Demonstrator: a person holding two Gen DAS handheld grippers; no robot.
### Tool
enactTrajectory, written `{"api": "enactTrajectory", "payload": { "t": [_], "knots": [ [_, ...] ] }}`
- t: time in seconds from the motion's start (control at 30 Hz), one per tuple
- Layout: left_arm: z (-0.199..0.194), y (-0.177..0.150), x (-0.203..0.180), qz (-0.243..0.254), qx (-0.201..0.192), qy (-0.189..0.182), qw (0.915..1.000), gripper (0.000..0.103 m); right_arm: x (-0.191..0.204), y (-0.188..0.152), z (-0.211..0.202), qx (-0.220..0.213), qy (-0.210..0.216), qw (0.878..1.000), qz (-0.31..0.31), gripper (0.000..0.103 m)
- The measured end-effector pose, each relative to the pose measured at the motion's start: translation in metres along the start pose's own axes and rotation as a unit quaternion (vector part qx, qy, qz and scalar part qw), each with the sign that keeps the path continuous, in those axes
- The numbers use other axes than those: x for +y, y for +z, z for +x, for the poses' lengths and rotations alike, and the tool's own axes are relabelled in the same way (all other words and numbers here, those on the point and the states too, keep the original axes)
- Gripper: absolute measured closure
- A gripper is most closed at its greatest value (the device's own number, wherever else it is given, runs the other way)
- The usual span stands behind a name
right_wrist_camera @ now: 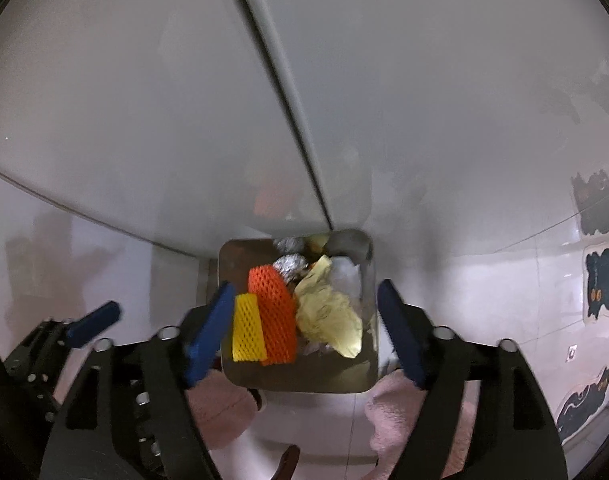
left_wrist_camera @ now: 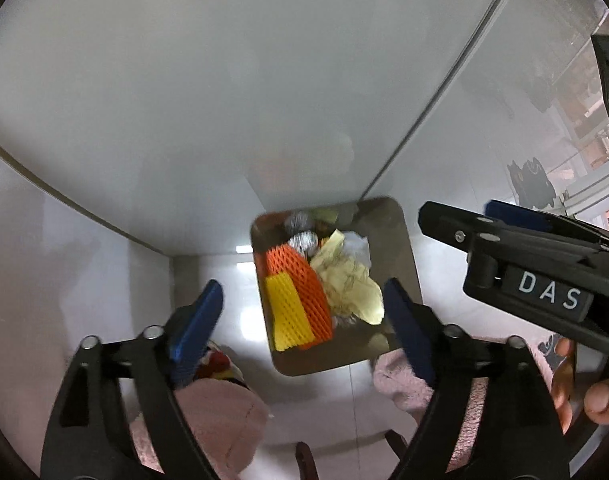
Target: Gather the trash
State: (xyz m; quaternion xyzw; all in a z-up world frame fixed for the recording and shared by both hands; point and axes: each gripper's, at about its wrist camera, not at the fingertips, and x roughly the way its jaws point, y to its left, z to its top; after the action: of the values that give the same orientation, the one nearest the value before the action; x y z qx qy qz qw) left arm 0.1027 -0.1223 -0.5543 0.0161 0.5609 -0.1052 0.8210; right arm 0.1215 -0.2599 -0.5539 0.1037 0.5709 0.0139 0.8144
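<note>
Both grippers hung side by side above a metal bin [left_wrist_camera: 400,272] that stood on a pale tiled floor [left_wrist_camera: 224,288], against the foot of a white cabinet [left_wrist_camera: 184,100]. The left gripper [left_wrist_camera: 304,320] had its blue pads spread wide with nothing between them; seen from its own camera, the bin lay straight ahead and below, framed in the gap of the jaws. The right gripper [right_wrist_camera: 304,328] was equally wide and equally empty, and in its view too the bin sat almost centred under the jaws.

The trash already lay inside the bin. A yellow foam net [left_wrist_camera: 288,316] rested against the near-left wall, an orange foam net [left_wrist_camera: 304,292] lay alongside it, and both ran with their long axes from the near wall toward the far one. Crumpled yellow paper [left_wrist_camera: 348,284] filled the right side, a foil ball [left_wrist_camera: 302,240] sat toward the far wall, and some white paper [left_wrist_camera: 356,246] showed behind.

Neither gripper seemed clearly the nearer; each pointed steeply down at the same opening. Nothing loose was visible on the floor near the bin, apart from pink slippers [left_wrist_camera: 220,412] at the bottom of the views. So the collecting looked largely done, and any next reach would probably begin by lifting both grippers clear of the rim.
</note>
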Motion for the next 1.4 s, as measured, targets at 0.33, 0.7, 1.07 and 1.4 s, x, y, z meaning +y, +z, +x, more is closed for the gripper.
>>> {"api": "enactTrajectory", "payload": {
  "t": [0.33, 0.7, 1.07, 1.4],
  "knots": [
    [-0.072, -0.002, -0.01, 0.01, -0.065, 0.008, 0.9978, 0.008, 0.005, 0.0, -0.078, -0.067, -0.009, 0.998, -0.012, 0.004],
    [-0.179, 0.003, -0.007, 0.004, -0.153, 0.035, 0.9876, 0.008, 0.012, -0.002, -0.202, -0.176, 0.004, 0.984, -0.004, 0.004],
    [-0.343, 0.016, -0.003, 0.001, -0.304, 0.067, 0.9504, 0.008, 0.029, -0.008, -0.343, -0.312, -0.022, 0.949, -0.021, 0.003],
    [-0.443, 0.017, -0.004, 0.0, -0.383, 0.086, 0.9198, 0.008, 0.047, -0.014, -0.436, -0.403, -0.053, 0.913, -0.027, 0.003]
  ]
}}
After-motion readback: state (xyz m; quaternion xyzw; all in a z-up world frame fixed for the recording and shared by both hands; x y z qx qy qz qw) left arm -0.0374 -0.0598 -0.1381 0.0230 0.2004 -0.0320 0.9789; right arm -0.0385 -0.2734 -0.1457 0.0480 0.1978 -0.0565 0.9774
